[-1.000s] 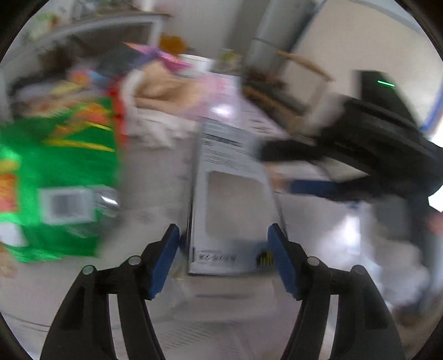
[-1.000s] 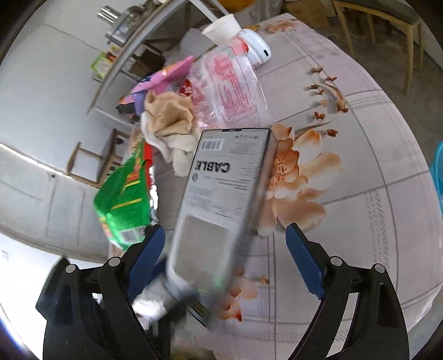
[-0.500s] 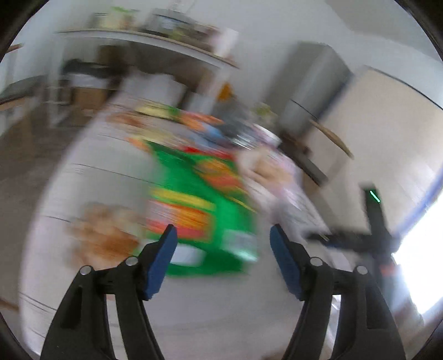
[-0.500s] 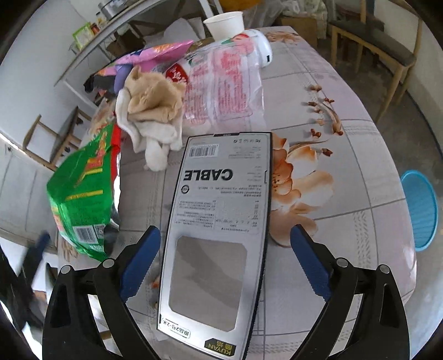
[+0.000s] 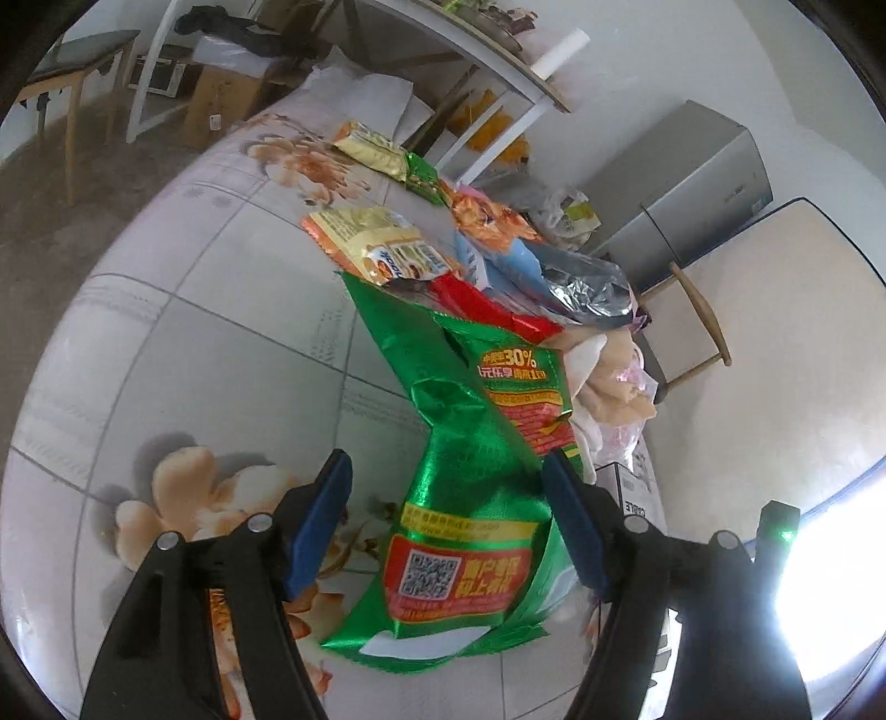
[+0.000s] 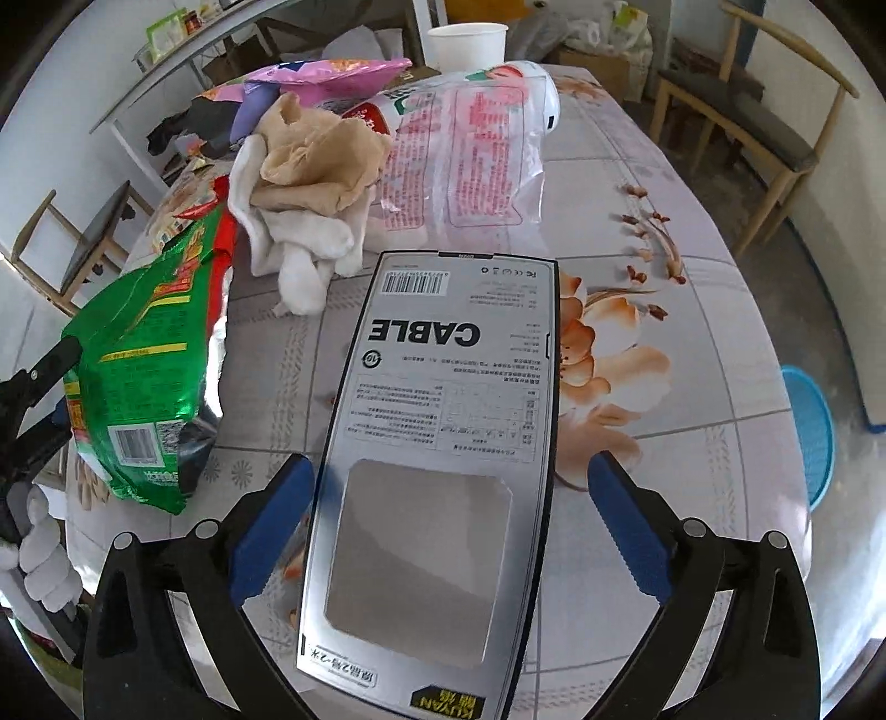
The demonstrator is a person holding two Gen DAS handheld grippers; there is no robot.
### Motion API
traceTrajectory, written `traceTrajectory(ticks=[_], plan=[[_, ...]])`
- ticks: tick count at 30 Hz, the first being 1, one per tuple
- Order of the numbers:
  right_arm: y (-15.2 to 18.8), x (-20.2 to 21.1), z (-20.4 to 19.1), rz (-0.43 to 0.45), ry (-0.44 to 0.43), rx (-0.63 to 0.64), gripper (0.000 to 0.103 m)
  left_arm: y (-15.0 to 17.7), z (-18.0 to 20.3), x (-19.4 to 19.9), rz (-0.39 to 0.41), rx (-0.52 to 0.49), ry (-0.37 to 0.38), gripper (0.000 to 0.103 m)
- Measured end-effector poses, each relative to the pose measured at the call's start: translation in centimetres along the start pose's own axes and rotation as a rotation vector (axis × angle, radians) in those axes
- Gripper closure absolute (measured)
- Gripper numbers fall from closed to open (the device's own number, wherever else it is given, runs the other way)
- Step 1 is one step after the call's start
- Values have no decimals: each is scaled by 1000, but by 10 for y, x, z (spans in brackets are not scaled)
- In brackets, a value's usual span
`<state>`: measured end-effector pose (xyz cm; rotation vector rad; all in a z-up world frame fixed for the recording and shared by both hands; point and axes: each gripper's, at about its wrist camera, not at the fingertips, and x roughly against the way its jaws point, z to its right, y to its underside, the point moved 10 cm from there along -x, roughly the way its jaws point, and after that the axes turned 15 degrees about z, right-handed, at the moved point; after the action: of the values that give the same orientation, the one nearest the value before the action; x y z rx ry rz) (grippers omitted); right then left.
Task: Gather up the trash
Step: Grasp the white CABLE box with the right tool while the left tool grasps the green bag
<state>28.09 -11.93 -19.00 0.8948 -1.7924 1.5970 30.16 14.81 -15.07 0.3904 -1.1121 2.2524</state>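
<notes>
Cable box [image 6: 443,443]: a flat, rectangular grey carton printed "CABLE", with a barcode and a cut-out window, is being seen lying face-up on the table; its near end is being framed between the blue pads of the right gripper, with no contact visible on either side.
Right gripper [image 6: 448,526]: the jaws are being held spread wide, nothing is being gripped.
Green bag [image 5: 470,498]: a crinkled, shiny foil snack bag with red and yellow print and a QR code is being seen left of the cable box, its lower end lying between the left gripper's pads; whether anything is inside cannot be told.
Left gripper [image 5: 448,531]: the jaws are being held apart around the green bag, with gaps visible on both sides.
Cloth [image 6: 310,183]: a soft, crumpled beige and white bundle is being seen just beyond the cable box's far left corner.
Clear bag [image 6: 465,160]: a thin transparent plastic pack with red print is being seen beyond the cable box, beside the cloth.
Paper cup [image 6: 468,44]: a white cup is being seen standing upright well beyond the cable box; its contents are hidden.
Table [image 6: 692,332]: a smooth, glossy, floral-printed surface is being seen under everything.
</notes>
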Motion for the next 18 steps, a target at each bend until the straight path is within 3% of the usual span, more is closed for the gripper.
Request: traceTrajectory(ticks=[9, 10, 12, 18], plan=[[14, -25, -27, -30, 23, 29, 8, 5, 5, -1, -10, 30, 24, 56], [14, -26, -29, -21, 30, 33, 10, 5, 6, 0, -9, 28, 22, 57], [17, -23, -31, -7, 26, 39, 23, 7, 8, 2, -5, 24, 25, 63], [29, -11, -23, -2, -26, -5, 24, 13, 15, 21, 19, 10, 46, 77]])
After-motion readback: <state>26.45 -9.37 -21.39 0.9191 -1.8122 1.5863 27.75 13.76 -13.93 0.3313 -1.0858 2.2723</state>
